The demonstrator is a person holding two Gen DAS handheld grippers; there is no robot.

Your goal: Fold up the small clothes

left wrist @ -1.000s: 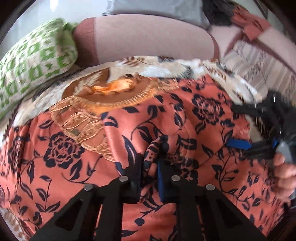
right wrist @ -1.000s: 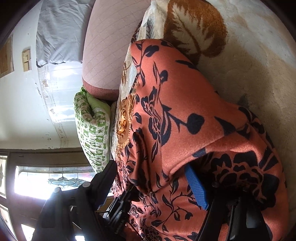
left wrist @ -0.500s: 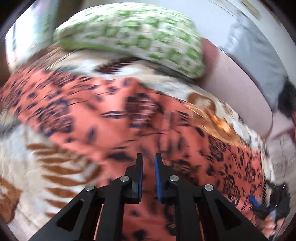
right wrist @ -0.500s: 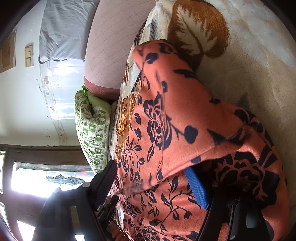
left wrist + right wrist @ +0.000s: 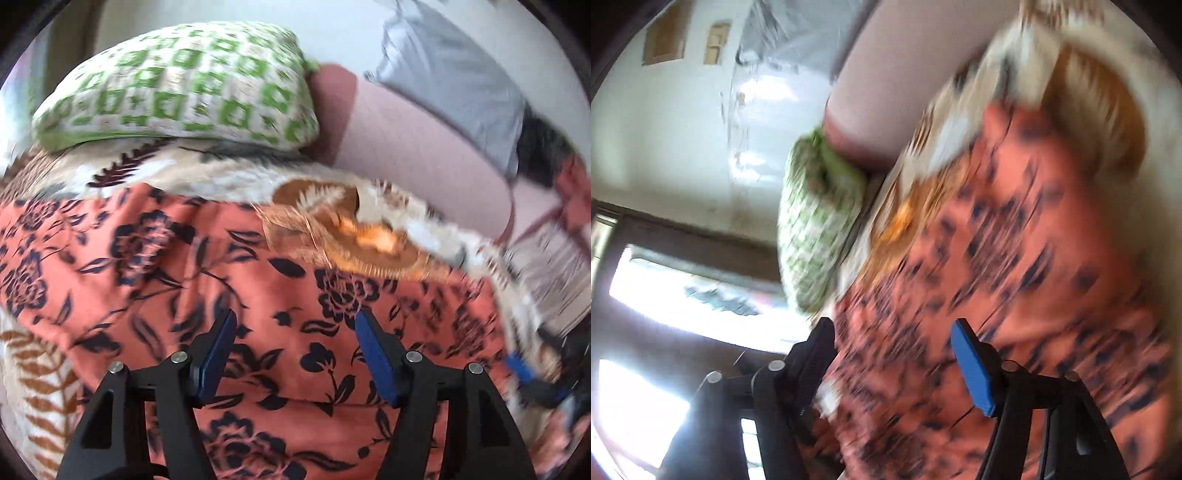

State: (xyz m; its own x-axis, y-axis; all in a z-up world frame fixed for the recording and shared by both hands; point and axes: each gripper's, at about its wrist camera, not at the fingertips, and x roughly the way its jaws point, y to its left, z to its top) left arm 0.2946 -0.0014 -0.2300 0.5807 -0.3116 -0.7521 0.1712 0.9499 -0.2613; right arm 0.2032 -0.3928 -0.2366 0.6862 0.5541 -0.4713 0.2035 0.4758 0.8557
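Note:
An orange garment with dark blue flowers (image 5: 155, 273) lies spread on a cream blanket with brown leaves (image 5: 40, 391). My left gripper (image 5: 295, 343) is open just above the cloth, holding nothing. My right gripper (image 5: 894, 350) is also open over the same garment (image 5: 1034, 295), holding nothing; that view is heavily blurred. The right gripper also shows at the far right of the left wrist view (image 5: 535, 376).
A green and white patterned pillow (image 5: 177, 88) lies at the back left. A pink bolster (image 5: 413, 155) and a grey pillow (image 5: 454, 70) lie behind the garment. Striped fabric (image 5: 561, 266) is at the right. A bright window (image 5: 683, 288) shows in the right wrist view.
Both grippers have let go of the garment and opened. The left swung away and back over the cloth. The right gripper pulled back fast, blurring its view.

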